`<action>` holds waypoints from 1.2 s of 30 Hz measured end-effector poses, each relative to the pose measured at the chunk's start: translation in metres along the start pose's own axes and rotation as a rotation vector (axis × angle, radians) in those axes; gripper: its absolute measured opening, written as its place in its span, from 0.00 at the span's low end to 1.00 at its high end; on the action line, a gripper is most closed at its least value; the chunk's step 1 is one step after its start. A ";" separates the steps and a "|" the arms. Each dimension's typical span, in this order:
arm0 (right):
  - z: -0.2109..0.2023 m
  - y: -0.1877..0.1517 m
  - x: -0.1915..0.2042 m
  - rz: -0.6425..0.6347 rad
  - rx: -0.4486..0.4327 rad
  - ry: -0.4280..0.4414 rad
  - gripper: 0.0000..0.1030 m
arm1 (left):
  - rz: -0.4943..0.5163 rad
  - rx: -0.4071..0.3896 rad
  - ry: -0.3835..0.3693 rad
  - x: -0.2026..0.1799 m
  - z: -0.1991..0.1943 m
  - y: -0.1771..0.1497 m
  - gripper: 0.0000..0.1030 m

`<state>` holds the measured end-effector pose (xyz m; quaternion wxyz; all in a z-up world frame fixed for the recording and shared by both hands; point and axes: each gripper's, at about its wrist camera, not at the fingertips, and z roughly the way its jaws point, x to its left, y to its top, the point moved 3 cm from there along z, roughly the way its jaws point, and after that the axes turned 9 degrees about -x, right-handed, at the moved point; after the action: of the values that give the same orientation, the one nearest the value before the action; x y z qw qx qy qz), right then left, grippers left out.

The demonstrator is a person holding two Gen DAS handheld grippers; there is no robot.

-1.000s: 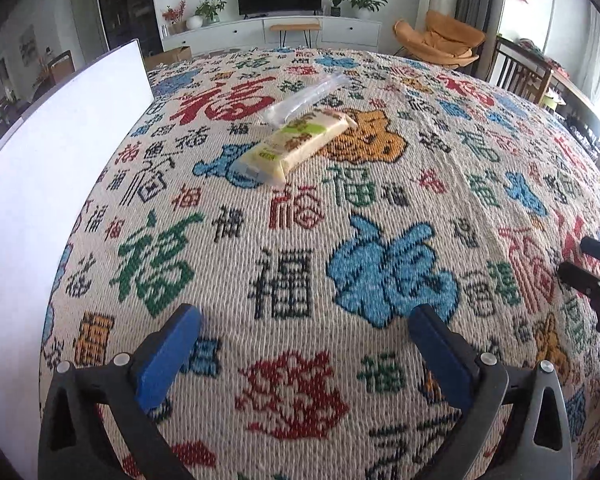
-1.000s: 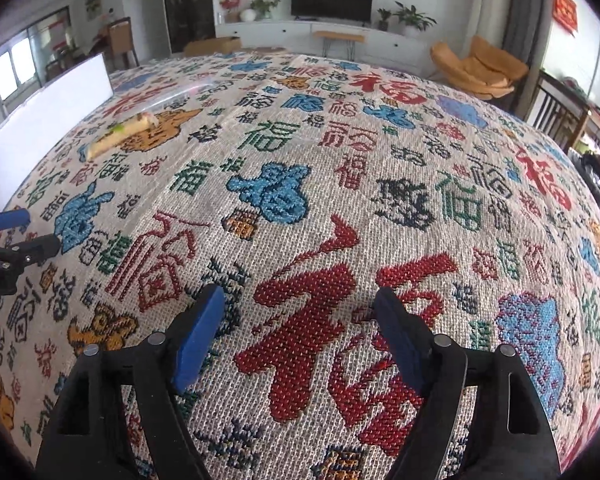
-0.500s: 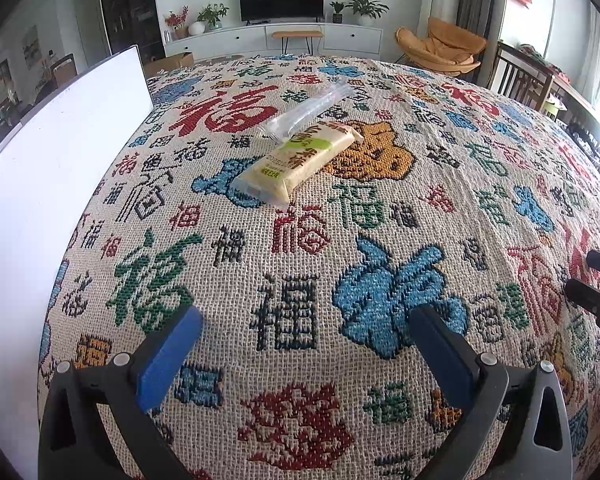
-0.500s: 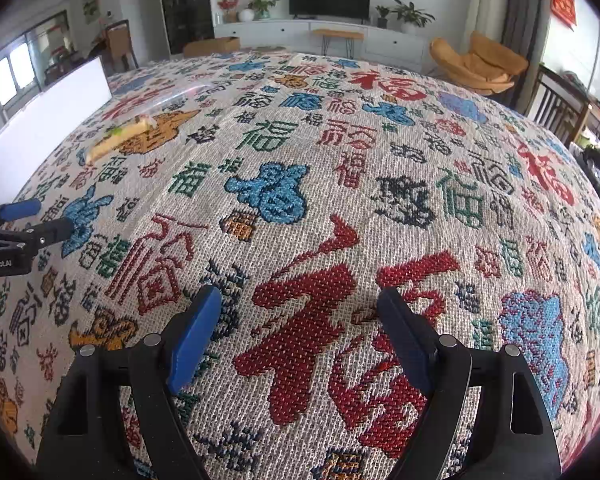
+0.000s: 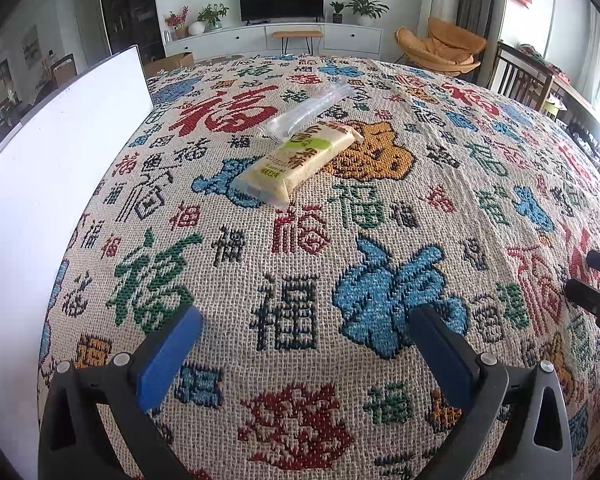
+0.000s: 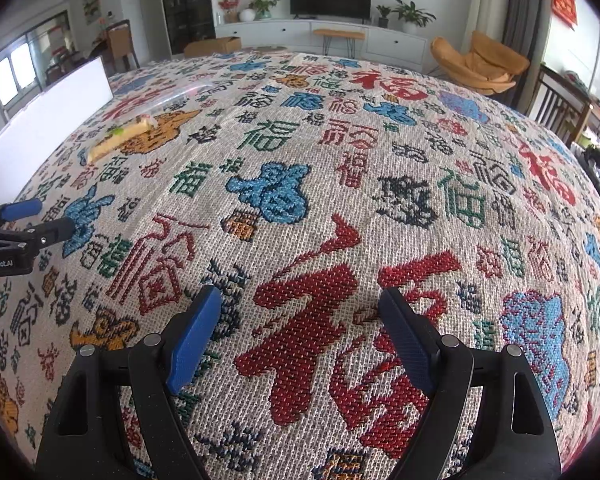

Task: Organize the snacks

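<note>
One snack packet (image 5: 298, 162) lay on the patterned tablecloth (image 5: 380, 208), and as far as I could judge nothing of the sorting had been done: it was untouched and in nobody's grip. No box or tray for snacks showed anywhere, so I could not tell where it was meant to go.

Going from the left, a white board (image 5: 48, 184) stood upright along the table's edge. Just right of it, further up the cloth, was the packet, pale yellow with a green label, lying at a slant. A clear plastic wrapper (image 5: 312, 110) lay at its far end, close enough that I could not tell whether the two touched.

The left gripper (image 5: 306, 340) hung low over the near part of the cloth, its blue-padded jaws spread wide with only fabric between them. The packet lay well ahead of those jaws and slightly left of their midline, well apart from them.

The right gripper (image 6: 300, 336) stood beside the left one, over a big red character, its jaws likewise spread wide and empty. From there the packet (image 6: 120, 138) was far off to the upper left, beyond the left gripper. The left one looked the better placed to fetch it; everything remained to do.
</note>
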<state>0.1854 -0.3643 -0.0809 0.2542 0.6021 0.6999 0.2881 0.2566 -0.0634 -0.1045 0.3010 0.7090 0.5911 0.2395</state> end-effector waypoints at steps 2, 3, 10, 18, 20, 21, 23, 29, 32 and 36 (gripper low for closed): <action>0.000 0.000 0.000 0.000 0.000 0.000 0.82 | 0.000 0.000 0.000 0.000 0.000 0.000 1.00; 0.000 0.000 0.000 0.000 0.000 0.000 0.82 | 0.000 0.000 0.000 0.000 0.000 0.000 1.00; 0.001 0.000 0.000 0.002 0.000 -0.004 0.82 | 0.000 0.000 0.000 0.000 0.000 0.000 1.00; 0.003 0.001 0.001 0.012 0.000 -0.008 0.84 | 0.000 0.000 0.000 0.000 0.000 0.000 1.00; 0.003 0.001 0.001 0.012 0.000 -0.008 0.84 | 0.000 0.000 0.000 0.000 0.000 0.001 1.00; 0.003 0.001 0.001 0.011 0.000 -0.008 0.84 | 0.000 0.000 0.000 0.000 0.000 0.000 1.00; 0.003 0.001 0.001 0.011 0.000 -0.009 0.84 | 0.000 0.000 0.000 0.000 0.000 0.001 1.00; 0.003 0.001 0.001 0.011 0.000 -0.009 0.84 | 0.000 0.000 0.000 0.000 0.000 0.001 1.00; 0.003 0.001 0.001 0.011 0.000 -0.010 0.84 | 0.000 0.000 0.000 0.000 0.000 0.000 1.00; 0.003 0.001 0.001 0.011 0.000 -0.010 0.84 | 0.000 0.000 0.001 0.000 0.000 0.001 1.00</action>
<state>0.1884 -0.3633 -0.0819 0.2559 0.6075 0.6952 0.2866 0.2570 -0.0637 -0.1042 0.3010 0.7088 0.5912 0.2398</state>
